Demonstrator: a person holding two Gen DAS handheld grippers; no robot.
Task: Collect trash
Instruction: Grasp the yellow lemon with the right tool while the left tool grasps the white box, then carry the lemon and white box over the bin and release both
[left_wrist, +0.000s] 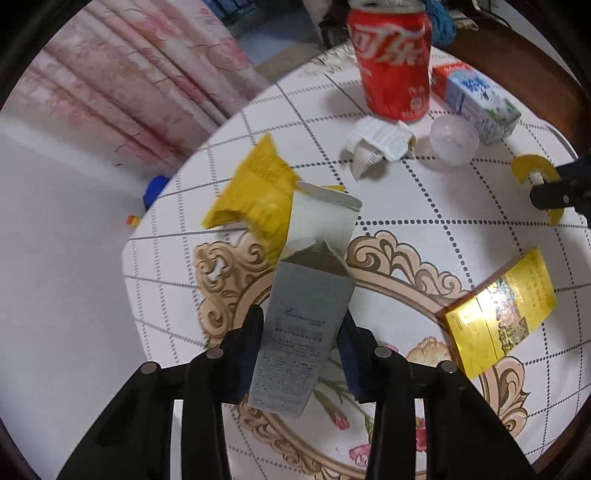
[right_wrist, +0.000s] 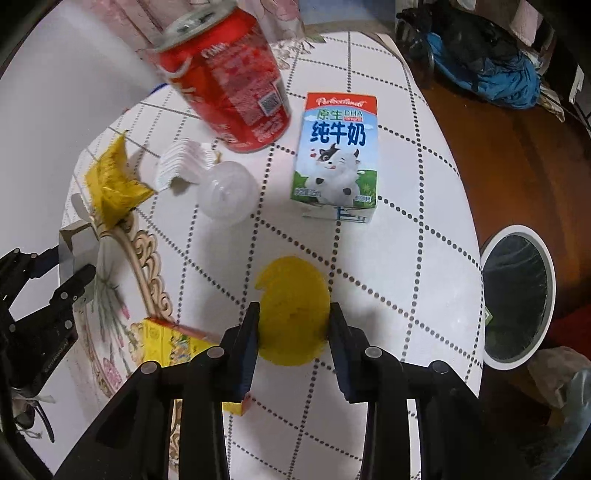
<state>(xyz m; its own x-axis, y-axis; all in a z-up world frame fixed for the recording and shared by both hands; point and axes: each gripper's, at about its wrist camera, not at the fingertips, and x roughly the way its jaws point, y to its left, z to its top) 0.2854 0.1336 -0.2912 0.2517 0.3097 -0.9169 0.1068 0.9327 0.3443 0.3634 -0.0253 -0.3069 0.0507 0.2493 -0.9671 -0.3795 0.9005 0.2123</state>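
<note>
A: Presently, item one: grey-white cardboard carton with an open flap top (left_wrist: 310, 295). Location?

B: Clamped between the pads of the left gripper (left_wrist: 301, 332), lifted clear above the round table with a white dotted-grid cloth (left_wrist: 424, 206). Long axis runs forward along the fingers and slightly right, opened end pointing away from the camera, printed face towards it.

A: Item two: flat yellow plastic disc with a notch in its rim (right_wrist: 293, 314).

B: Pinched edge to edge by the right gripper (right_wrist: 293, 325), one finger against each side. Broad face turned to the camera, notch at upper left. It seems raised off the cloth; contact with the cloth cannot be told.

A: Pose of the two tools?

B: Left comes in low over the table's ornamental border, angled down. Right points across the table towards the far edge; in the left view it enters from the right margin.

A: Remaining stock on the cloth?

B: Red soft-drink can (right_wrist: 229, 85), upright. Blue-and-white milk carton with a cartoon cow (right_wrist: 338, 155), just right of the can. Clear plastic ball-shaped capsule (right_wrist: 227, 192) and crumpled white paper wrapper (right_wrist: 181, 164), both near the can's base. Crumpled yellow foil wrapper (left_wrist: 258, 188), beyond the grey carton. Glossy yellow rectangular box (left_wrist: 498, 314), lying flat.

A: Off the table?

B: White-rimmed round bin with a dark liner (right_wrist: 517, 295), on the floor just beside the table's right edge.
</note>
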